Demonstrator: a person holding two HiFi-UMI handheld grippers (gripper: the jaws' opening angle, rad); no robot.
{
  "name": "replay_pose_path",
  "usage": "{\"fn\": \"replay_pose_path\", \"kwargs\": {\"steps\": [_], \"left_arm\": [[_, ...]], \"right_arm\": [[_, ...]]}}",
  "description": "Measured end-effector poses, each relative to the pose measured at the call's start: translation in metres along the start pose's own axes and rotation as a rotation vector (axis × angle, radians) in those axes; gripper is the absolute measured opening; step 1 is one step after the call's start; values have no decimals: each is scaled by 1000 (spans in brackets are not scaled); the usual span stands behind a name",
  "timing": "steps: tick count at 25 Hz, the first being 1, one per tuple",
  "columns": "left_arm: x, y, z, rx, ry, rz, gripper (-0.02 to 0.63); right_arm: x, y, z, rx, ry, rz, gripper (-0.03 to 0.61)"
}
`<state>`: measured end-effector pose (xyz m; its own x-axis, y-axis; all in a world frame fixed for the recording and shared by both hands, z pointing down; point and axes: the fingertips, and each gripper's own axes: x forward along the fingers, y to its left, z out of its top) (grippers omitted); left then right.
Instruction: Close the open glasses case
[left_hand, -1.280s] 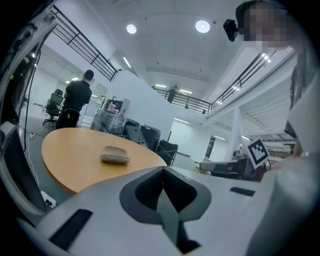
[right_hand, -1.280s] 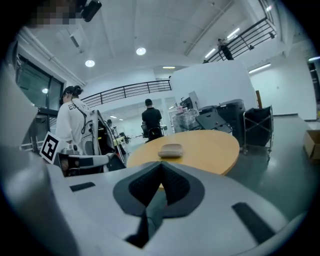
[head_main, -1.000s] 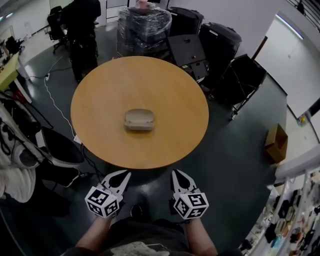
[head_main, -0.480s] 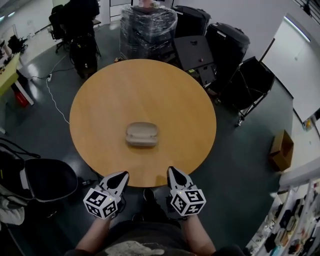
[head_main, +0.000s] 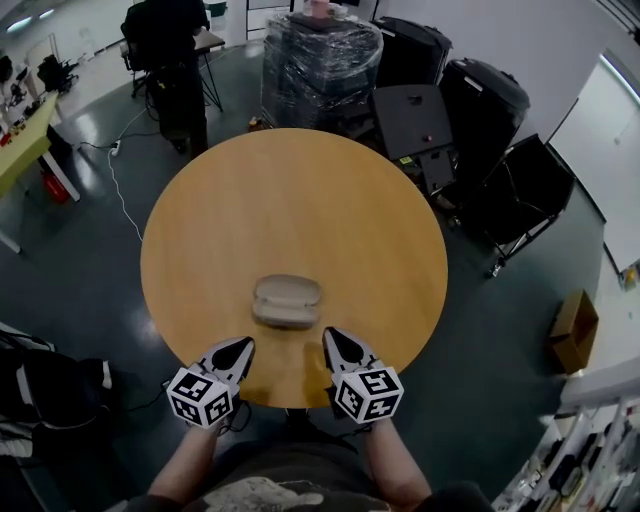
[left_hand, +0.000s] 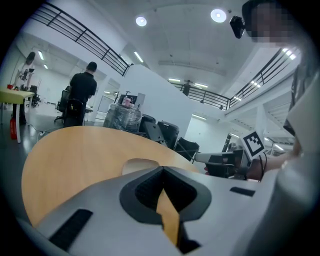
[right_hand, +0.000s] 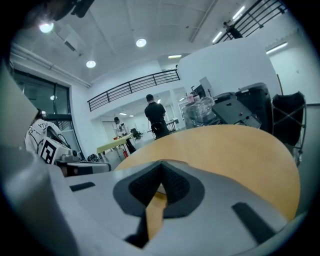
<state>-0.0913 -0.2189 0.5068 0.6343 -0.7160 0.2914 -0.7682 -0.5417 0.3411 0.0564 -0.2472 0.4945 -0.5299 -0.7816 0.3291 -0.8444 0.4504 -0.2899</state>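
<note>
Nearest: grey left hand-held gripper (head_main: 240, 350) and grey right hand-held gripper (head_main: 334, 340), both pressed together on nothing, above the near rim of the round wooden worktop (head_main: 380, 230).
Beyond: beige oval glasses case (head_main: 287, 301) lies on the worktop just past both tips.
Approach: probably steady the base and push the lid down evenly.
Unclear: hinge side and lid gap. In both gripper views the jaws block most of the case.

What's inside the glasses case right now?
Beige oval glasses case on the round wooden table: head view shows only a pale hollow, no glasses apparent, though small. In the left gripper view, grey fingers cover the interior.
</note>
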Motion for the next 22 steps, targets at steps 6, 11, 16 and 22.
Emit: {"fn": "replay_pose_path", "kwargs": {"steps": [6,11,16,22], "left_arm": [[44,21,-3,-5,37,29,8],[71,44,-11,-28,82,71,8],[92,64,-28,-58,132,127,8],[95,65,-40,-77,163,161,8]], "right_arm": [[30,-30,4,-3,23,9,-11],[53,-43,11,-31,46,46,-11],[73,-57,9,-44,77,85,-11],[85,-62,16,-58,92,138,-11]]}}
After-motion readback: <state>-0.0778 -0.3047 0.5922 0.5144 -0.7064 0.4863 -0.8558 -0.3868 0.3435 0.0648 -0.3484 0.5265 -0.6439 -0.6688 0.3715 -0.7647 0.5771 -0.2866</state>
